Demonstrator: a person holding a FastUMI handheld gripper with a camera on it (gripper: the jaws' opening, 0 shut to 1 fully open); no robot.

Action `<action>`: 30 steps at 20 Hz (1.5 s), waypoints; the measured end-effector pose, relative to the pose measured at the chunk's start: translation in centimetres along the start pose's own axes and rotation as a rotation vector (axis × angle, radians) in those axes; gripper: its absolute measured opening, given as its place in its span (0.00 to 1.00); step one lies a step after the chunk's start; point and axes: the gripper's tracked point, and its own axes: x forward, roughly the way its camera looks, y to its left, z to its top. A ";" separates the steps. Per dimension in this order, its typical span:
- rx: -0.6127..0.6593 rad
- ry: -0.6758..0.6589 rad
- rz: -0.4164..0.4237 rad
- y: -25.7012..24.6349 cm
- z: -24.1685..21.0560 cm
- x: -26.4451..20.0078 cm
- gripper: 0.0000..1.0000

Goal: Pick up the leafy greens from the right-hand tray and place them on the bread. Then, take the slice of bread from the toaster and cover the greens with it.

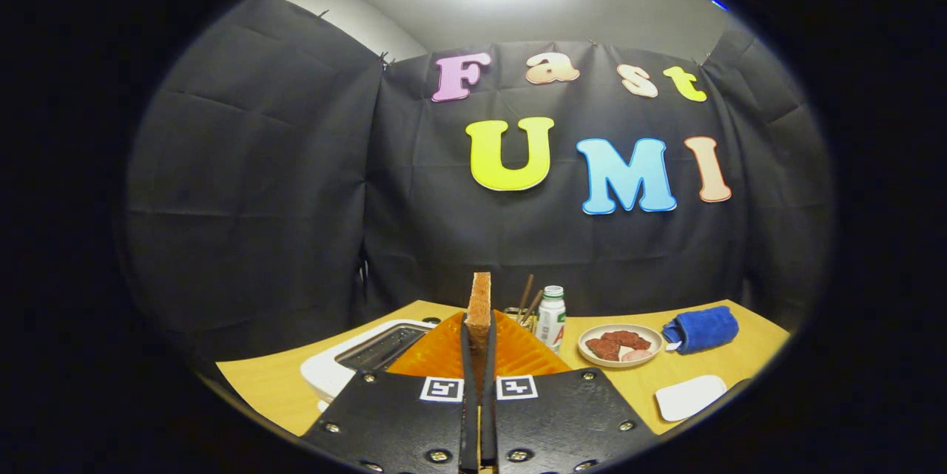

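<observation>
A slice of bread (480, 302) stands on edge between my fingers, its brown crust toward me and its top sticking up above the fingertips. My gripper (479, 344) is shut on that slice and holds it up over the table. Below and to the left sits the white toaster (355, 360) with its dark slot facing up. An orange tray (444, 352) lies just beyond the fingers, mostly hidden behind them. The greens and the lower bread are hidden by the gripper.
On the wooden table (274, 385), a white bottle with a green cap (551, 317) and a holder with brown sticks (522, 305) stand behind the tray. To the right are a plate of red meat pieces (620, 345), a rolled blue cloth (701, 328) and a small white tray (689, 396).
</observation>
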 end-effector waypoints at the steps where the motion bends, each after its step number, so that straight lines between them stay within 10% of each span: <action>1: -0.002 0.013 -0.009 -0.6 -0.8 0.0 0.02; 21: 0.151 0.206 -0.027 -6.2 -14.0 -0.2 0.02; 30: 0.012 0.283 -0.099 -11.0 -16.9 -0.2 0.13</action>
